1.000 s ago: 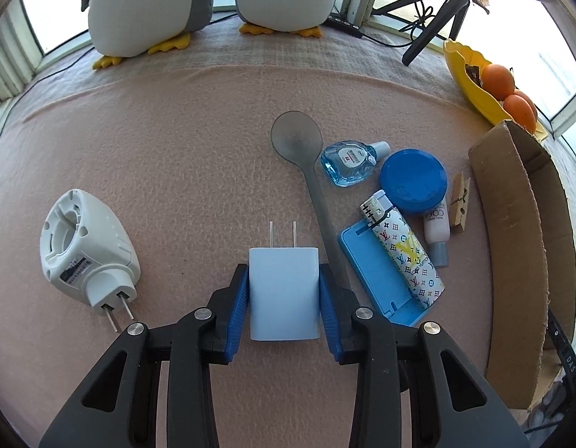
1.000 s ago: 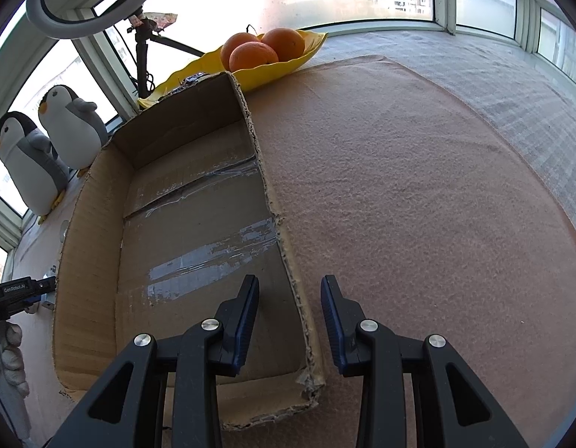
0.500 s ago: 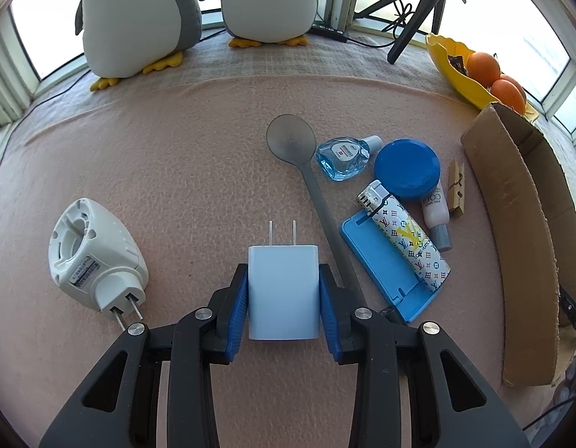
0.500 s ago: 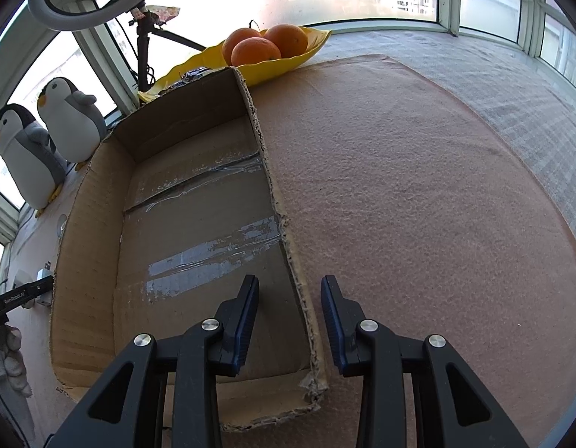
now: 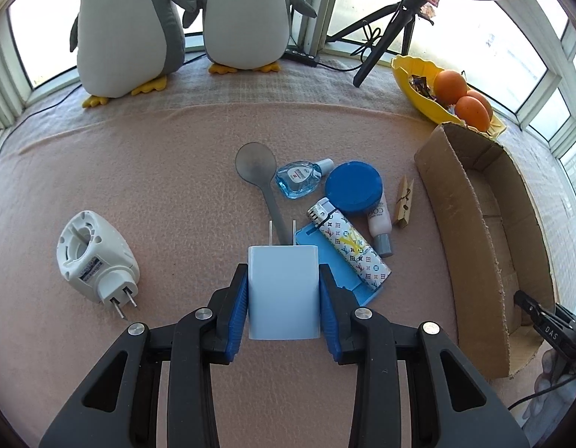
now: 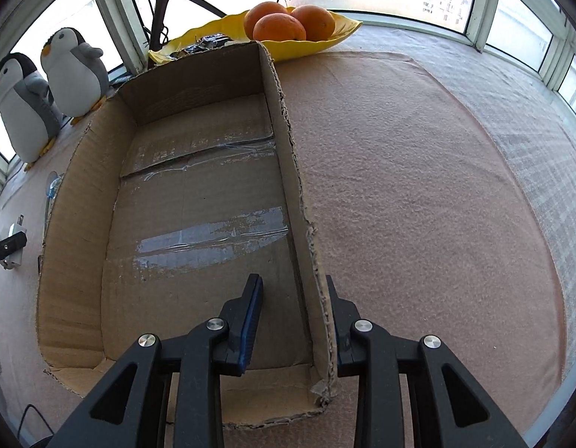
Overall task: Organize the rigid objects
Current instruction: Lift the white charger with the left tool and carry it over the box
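Between the left hand-held gripper's blue pads, the pale-blue two-pronged plastic wall charger is pinched and now lifted; at three o'clock, the shallow brown cardboard box awaits.

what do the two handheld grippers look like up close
Both match: the left tongs and right tongs have black plastic arms with cut-out openings, round silver screw heads at the joints, and blue pads lining the inner faces of the fingers. No cables or sleeves show on either.
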